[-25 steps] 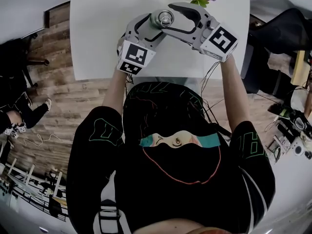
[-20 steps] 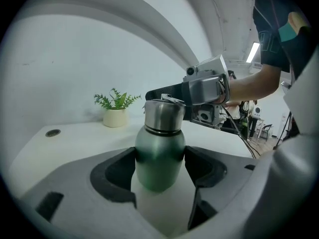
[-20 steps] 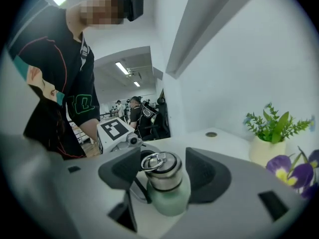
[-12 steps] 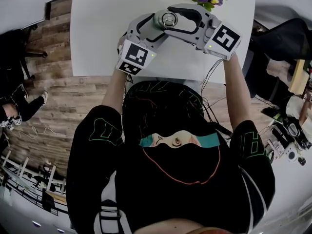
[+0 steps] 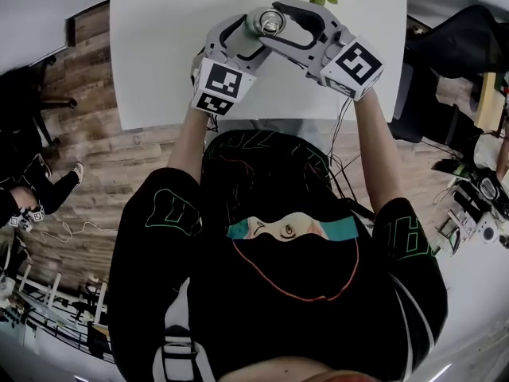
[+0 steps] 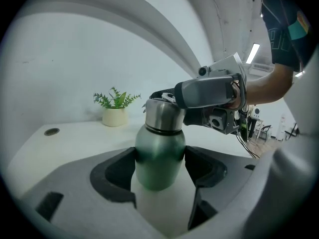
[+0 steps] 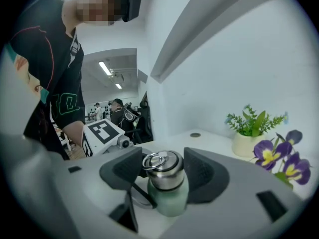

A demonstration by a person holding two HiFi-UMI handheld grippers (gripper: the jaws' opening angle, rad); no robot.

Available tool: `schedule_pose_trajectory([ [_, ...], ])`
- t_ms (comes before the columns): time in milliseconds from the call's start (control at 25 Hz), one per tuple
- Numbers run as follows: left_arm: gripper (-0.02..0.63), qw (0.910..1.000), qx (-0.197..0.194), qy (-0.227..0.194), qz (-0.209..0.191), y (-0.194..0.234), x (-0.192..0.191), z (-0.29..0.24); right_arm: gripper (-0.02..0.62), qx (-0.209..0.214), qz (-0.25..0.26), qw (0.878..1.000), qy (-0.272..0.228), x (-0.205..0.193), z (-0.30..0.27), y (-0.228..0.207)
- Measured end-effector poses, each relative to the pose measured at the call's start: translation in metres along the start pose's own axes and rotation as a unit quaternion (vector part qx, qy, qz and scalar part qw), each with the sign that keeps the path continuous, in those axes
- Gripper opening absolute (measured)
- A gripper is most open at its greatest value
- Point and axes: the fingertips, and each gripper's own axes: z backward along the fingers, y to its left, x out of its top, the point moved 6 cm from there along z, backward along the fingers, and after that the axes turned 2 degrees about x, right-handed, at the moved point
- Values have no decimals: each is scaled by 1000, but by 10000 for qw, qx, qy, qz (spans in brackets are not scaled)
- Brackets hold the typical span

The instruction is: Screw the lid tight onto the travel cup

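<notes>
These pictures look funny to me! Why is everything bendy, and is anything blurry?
Left gripper view: the wide lens curves the wall, corners go dark, the green metal travel cup is sharp. Right gripper view: the shiny steel lid is clear, the purple flowers soft. Head view: the white table has bowed edges.

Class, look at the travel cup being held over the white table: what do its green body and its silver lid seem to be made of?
The green rounded cup body is probably metal under a satin painted coat: its highlights are soft and blurred. The silver cylindrical lid looks like brushed stainless steel: it shows streaky grey reflections.
</notes>
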Motion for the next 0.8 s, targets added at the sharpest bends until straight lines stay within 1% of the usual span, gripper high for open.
schedule_pose_trajectory([
  [160, 323, 10000, -14, -3, -28, 1, 2, -1, 265, -585, -145, 9981, -102, -3, 0, 4],
  [280, 322, 10000, -11, 21, -22, 3, 1, -1, 267, -1057, -325, 9935, -257, -5, -2, 7],
  [400, 322, 10000, -18, 64, 2, 4, -2, 0, 267, -1560, -584, 9850, -447, -8, -4, 11],
  [560, 322, 10000, -28, 40, -30, 6, -1, 1, 266, -2169, -857, 9702, -651, -12, -8, 16],
  [680, 323, 10000, -21, 29, -33, 6, -1, 2, 265, -2493, -880, 9621, -672, -13, -10, 20],
  [800, 323, 10000, -15, 38, -41, 5, -1, 1, 263, -2674, -841, 9579, -616, -14, -10, 22],
])
